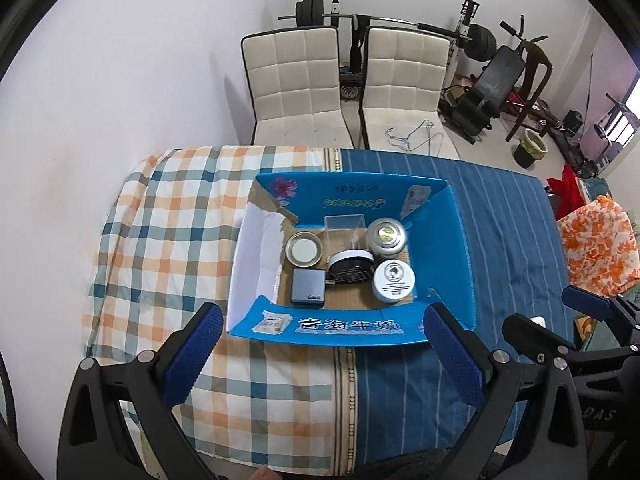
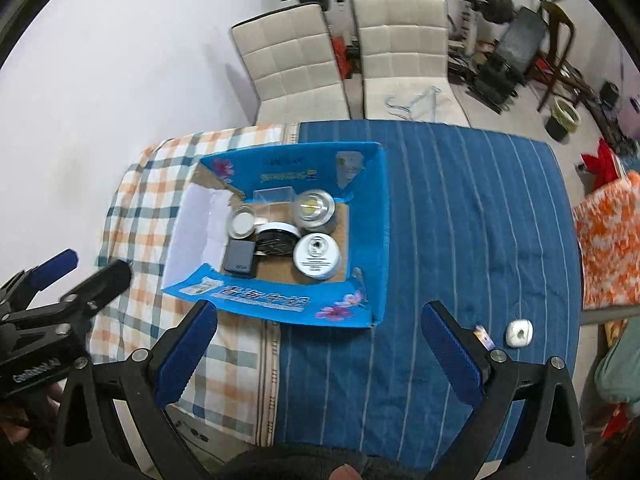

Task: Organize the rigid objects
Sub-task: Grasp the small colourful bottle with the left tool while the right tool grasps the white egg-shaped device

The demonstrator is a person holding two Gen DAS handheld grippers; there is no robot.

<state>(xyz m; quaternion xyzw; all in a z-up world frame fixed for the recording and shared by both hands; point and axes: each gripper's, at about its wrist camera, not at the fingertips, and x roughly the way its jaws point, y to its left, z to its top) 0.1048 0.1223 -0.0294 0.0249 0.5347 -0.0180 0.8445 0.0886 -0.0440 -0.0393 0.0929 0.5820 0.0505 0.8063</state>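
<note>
A blue cardboard box (image 1: 440, 248) (image 2: 372, 216) sits open on the cloth-covered table. Inside lie a white jar (image 1: 394, 280) (image 2: 317, 256), a silver tin (image 1: 387, 235) (image 2: 314, 208), a round metal lid (image 1: 305, 249) (image 2: 242, 222), a grey charger block (image 1: 308, 286) (image 2: 239, 261), a black round object with a white rim (image 1: 351, 268) (image 2: 276, 240) and a clear plastic box (image 1: 345, 232) (image 2: 274, 200). My left gripper (image 1: 322, 328) is open and empty, just in front of the box. My right gripper (image 2: 318, 320) is open and empty, near the box's front edge. A small white case (image 2: 519, 333) lies right of it.
The table wears a plaid cloth (image 1: 168, 232) on the left and a blue striped cloth (image 2: 460, 208) on the right. Two white padded chairs (image 1: 296, 80) stand behind the table. Gym equipment (image 1: 492, 76) fills the back right. An orange patterned cushion (image 2: 608, 248) lies at the right.
</note>
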